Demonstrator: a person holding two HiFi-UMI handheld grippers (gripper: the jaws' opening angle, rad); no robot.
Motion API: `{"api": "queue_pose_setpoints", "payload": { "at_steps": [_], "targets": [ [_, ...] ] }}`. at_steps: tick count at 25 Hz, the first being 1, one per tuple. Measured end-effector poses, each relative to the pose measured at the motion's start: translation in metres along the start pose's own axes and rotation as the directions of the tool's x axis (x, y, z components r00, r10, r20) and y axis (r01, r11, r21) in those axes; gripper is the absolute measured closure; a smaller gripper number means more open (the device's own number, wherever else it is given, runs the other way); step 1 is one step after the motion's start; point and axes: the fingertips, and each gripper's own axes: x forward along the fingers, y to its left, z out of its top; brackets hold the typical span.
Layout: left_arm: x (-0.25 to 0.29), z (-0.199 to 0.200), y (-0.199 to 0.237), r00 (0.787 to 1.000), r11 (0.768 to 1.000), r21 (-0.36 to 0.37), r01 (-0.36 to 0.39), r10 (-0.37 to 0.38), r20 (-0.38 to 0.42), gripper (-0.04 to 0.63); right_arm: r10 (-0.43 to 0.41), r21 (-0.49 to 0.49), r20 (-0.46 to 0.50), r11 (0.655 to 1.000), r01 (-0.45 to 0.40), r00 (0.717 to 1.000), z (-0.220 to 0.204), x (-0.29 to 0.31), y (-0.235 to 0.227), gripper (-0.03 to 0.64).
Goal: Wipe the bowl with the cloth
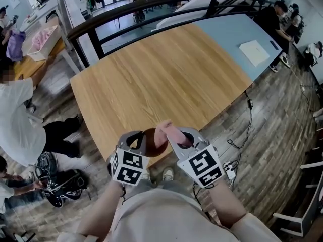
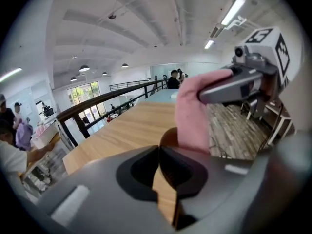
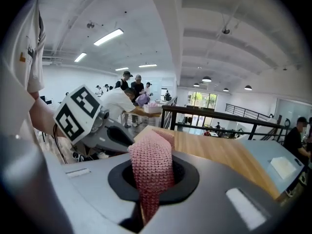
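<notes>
The left gripper (image 1: 139, 140) pinches the dark brown round bowl (image 1: 155, 139) by its rim, steadying it at the light wooden worktop's (image 1: 161, 79) near edge; the right gripper (image 1: 183, 138) clamps the pink knitted cloth (image 1: 169, 130) over it, apparently for wiping.

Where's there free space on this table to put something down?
The wooden table is bare from the railing side down to the middle; the blue table is free beside the paper. The near edge is crowded: left tool on the bowl, right tool holding the cloth.
</notes>
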Motion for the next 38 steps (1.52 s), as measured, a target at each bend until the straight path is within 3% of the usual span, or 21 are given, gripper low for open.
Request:
{"api": "queue_pose_setpoints", "payload": {
  "at_steps": [7,10,16,24,30,38],
  "targets": [
    [0.002,0.022,-0.040,0.997,0.976,0.210,0.061,-0.068,0.024,0.581,-0.008,-0.051,0.094,0.999,0.012,0.996,0.045,0.001,-0.001,0.603],
    [-0.005,0.034,-0.052,0.994,0.970,0.227,0.083,-0.098,0.057,0.581,0.017,-0.099,0.084,0.995,-0.008,0.996,0.051,0.007,0.012,0.603],
    [-0.019,0.049,-0.056,0.988,0.961,0.271,0.058,-0.093,0.120,0.581,0.017,-0.174,-0.011,0.985,-0.018,1.000,0.031,0.022,0.024,0.603],
    [-0.022,0.043,-0.045,0.991,0.973,0.225,0.042,-0.070,0.117,0.581,0.000,-0.111,-0.041,0.994,-0.004,0.999,0.011,0.019,0.004,0.603],
    [-0.021,0.034,-0.028,0.992,0.996,0.076,0.053,-0.060,0.107,0.581,-0.008,-0.077,-0.089,0.997,0.001,0.996,-0.010,0.013,-0.008,0.603],
    [-0.022,0.034,-0.003,0.991,0.998,-0.047,0.042,-0.035,0.129,0.578,-0.044,-0.054,-0.151,0.998,0.036,0.988,-0.042,0.016,-0.018,0.603]
  ]
}}
